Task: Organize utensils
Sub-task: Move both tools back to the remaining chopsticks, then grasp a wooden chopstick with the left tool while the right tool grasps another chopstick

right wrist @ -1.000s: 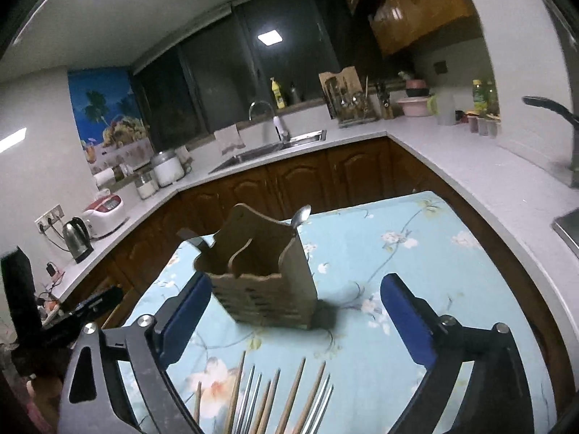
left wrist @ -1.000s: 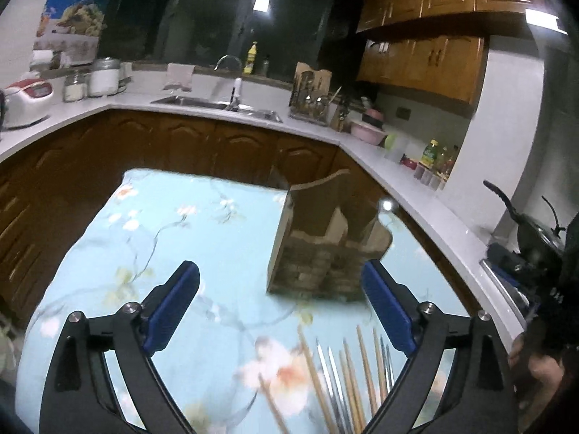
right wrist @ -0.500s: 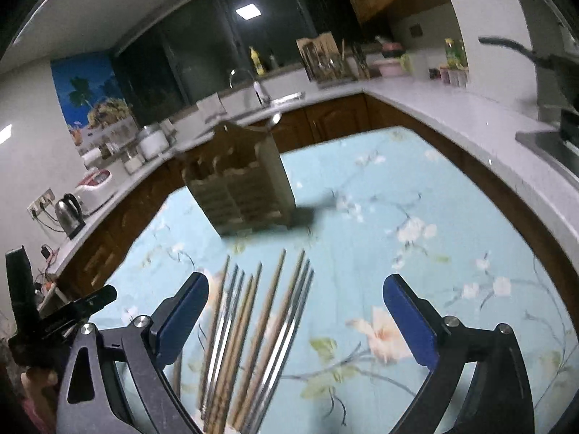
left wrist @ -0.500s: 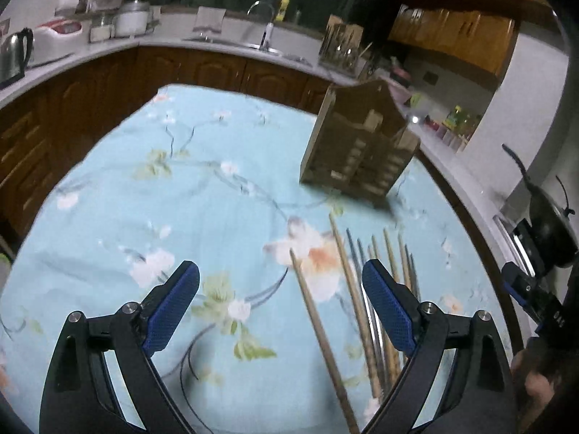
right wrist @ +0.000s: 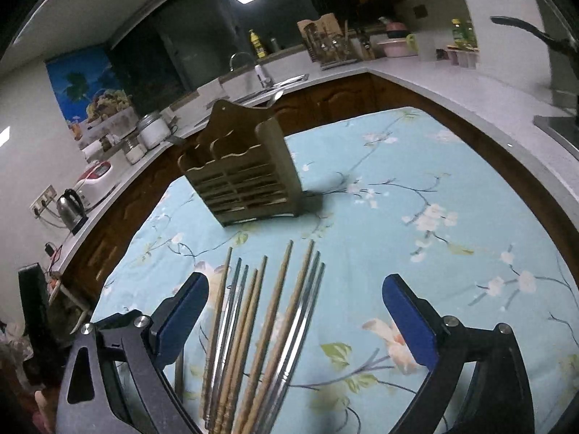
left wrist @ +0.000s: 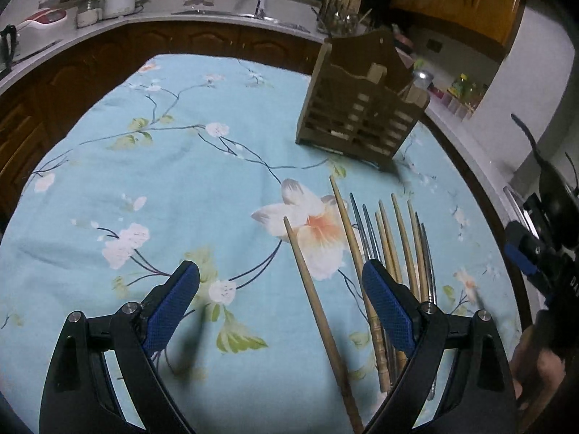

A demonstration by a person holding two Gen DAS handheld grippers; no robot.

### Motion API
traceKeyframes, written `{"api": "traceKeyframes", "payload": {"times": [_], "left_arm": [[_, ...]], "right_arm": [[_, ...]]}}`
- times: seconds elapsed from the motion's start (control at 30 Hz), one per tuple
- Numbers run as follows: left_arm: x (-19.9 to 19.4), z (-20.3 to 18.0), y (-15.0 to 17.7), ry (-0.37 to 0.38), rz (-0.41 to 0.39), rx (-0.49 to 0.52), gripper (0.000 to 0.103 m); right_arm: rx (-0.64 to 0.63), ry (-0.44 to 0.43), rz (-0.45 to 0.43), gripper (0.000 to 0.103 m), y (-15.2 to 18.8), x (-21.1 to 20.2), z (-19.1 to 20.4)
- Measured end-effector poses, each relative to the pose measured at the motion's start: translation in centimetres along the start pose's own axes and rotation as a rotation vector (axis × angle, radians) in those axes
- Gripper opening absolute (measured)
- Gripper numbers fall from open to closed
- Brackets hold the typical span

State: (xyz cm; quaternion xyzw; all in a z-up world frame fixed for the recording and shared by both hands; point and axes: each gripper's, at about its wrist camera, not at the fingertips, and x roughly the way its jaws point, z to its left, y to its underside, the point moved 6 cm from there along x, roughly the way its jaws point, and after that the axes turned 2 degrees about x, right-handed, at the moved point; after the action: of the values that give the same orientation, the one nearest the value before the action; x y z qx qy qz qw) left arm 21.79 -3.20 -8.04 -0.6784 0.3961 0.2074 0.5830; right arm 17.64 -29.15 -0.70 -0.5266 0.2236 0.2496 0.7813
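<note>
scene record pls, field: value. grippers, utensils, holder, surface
left gripper: open, empty, low over the cloth, one wooden chopstick between its fingers
right gripper: open, empty, over the chopstick bundle
chopsticks: wooden and metal, lying loose side by side on the cloth, tips toward the holder
utensil holder: wooden, slatted, upright beyond the chopsticks; a spoon sticks out at the back
surface: floral tablecloth, light blue
task state: chopsticks not yet in the holder

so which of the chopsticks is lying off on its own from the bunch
The wooden chopstick farthest left in the left wrist view, lying between the open left gripper's fingers. The rest lie fanned together to its right.
</note>
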Motion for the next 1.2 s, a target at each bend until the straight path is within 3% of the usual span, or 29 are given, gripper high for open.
{"api": "traceKeyframes", "payload": {"times": [0.17, 0.4, 0.67, 0.87, 0.97, 1.03, 1.1, 1.13, 1.2], "left_arm": [[1.3, -0.2, -0.2, 0.011, 0.043, 0.002, 0.082], [3.8, -1.1, -1.0, 0.045, 0.11, 0.019, 0.055], [6.2, -1.5, -1.1, 0.057, 0.172, 0.025, 0.043], [6.7, -2.2, -1.1, 0.017, 0.139, 0.041, 0.042], [7.0, -2.9, -1.1, -0.051, 0.123, 0.107, 0.028], [7.1, -2.9, -1.1, -0.078, 0.111, 0.129, 0.012], [7.1, -2.7, -1.2, -0.085, 0.1, 0.132, 0.007], [7.2, -2.6, -1.3, -0.079, 0.096, 0.129, 0.007], [7.1, -2.4, -1.5, -0.074, 0.098, 0.129, 0.006]], "right_arm": [[-0.023, -0.015, 0.04, 0.076, -0.4, 1.8, 1.0], [-0.044, -0.041, 0.144, 0.047, -0.5, 6.0, 2.0], [-0.102, 0.0, 0.238, 0.032, -0.3, 11.0, 2.5], [-0.144, 0.058, 0.312, 0.029, 0.8, 14.2, 1.8], [-0.208, 0.098, 0.28, 0.029, 0.9, 14.4, 2.4], [-0.251, 0.138, 0.277, 0.025, 1.0, 14.5, 3.0], [-0.295, 0.164, 0.266, 0.018, 1.0, 14.6, 3.3], [-0.292, 0.157, 0.266, 0.01, 1.0, 14.5, 3.3], [-0.276, 0.15, 0.273, 0.01, 0.8, 14.5, 3.2]]}}
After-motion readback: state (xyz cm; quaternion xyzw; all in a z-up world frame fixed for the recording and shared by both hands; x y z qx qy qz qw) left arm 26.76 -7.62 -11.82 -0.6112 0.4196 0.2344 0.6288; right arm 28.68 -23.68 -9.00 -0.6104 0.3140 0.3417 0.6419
